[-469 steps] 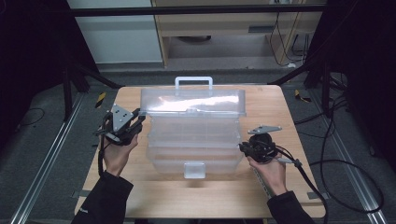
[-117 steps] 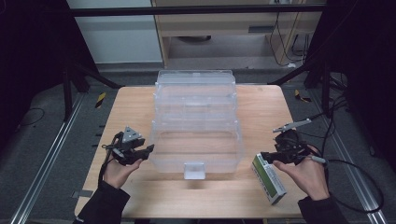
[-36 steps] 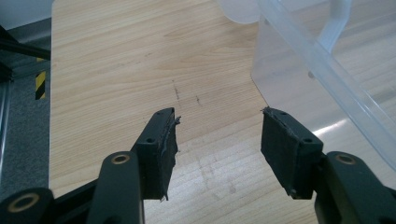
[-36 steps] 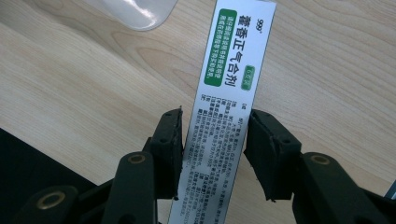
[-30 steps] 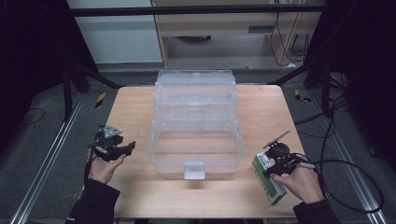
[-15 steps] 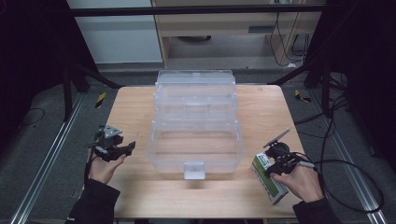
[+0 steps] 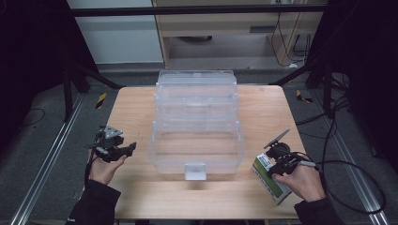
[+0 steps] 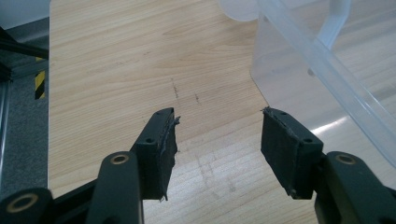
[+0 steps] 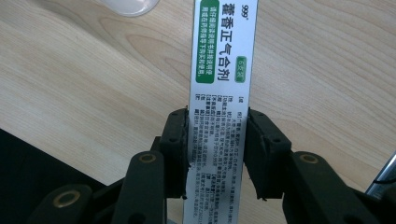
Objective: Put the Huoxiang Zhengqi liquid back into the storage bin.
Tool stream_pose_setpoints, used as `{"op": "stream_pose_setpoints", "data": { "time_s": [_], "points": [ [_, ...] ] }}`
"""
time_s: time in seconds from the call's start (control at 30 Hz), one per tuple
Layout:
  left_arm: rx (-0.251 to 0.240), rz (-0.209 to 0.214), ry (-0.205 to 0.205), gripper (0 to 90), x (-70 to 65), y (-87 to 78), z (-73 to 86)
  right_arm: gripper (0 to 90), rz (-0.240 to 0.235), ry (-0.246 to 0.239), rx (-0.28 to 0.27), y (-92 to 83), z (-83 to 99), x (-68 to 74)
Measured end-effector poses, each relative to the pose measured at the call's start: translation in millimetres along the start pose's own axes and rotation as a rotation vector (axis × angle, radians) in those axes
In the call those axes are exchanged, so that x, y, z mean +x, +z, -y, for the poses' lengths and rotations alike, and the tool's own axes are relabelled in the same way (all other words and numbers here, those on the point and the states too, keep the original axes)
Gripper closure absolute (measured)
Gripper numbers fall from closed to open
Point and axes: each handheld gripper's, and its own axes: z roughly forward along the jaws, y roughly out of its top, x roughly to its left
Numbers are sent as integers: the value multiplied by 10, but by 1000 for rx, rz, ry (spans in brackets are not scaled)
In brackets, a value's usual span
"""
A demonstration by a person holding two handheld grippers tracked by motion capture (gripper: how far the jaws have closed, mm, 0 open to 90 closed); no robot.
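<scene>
Two grippers over a wooden table (image 7: 136, 112) in a dark room: left gripper (image 8: 217, 140) jaws apart, right gripper (image 9: 216, 149) clamping a box (image 9: 222, 93).

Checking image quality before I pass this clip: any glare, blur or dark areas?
High view: surroundings very dark, clear plastic box soft-edged. Left gripper view: sharp, with a bright glint on the box wall. Right gripper view: medicine box print crisp higher up, blurred near the lens.

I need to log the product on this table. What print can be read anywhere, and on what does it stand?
"999": top corner of the white-and-green medicine box, between the right gripper fingers.
"藿香正气合剂": large green characters down the box.
"6支装": small green tag on the box.
White print in the green panel and the black paragraphs below: too small to read.
The clear plastic storage box bears no readable print.
</scene>
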Motion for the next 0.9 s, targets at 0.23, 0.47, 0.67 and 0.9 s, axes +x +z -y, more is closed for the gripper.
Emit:
{"op": "stream_pose_setpoints", "data": {
  "time_s": [0.23,0.47,0.67,0.9],
  "points": [
    [1,1,1,442,-3,2,-1,625,-8,5,2,2,-3,-4],
    [2,1,1,442,-1,2,0,638,-8,15,12,0,-11,-14],
    [6,3,3,441,-4,12,1,641,-13,22,4,-20,1,-39],
    [6,4,3,440,-5,12,1,641,-6,22,-43,-176,-4,-83]
  ]
}}
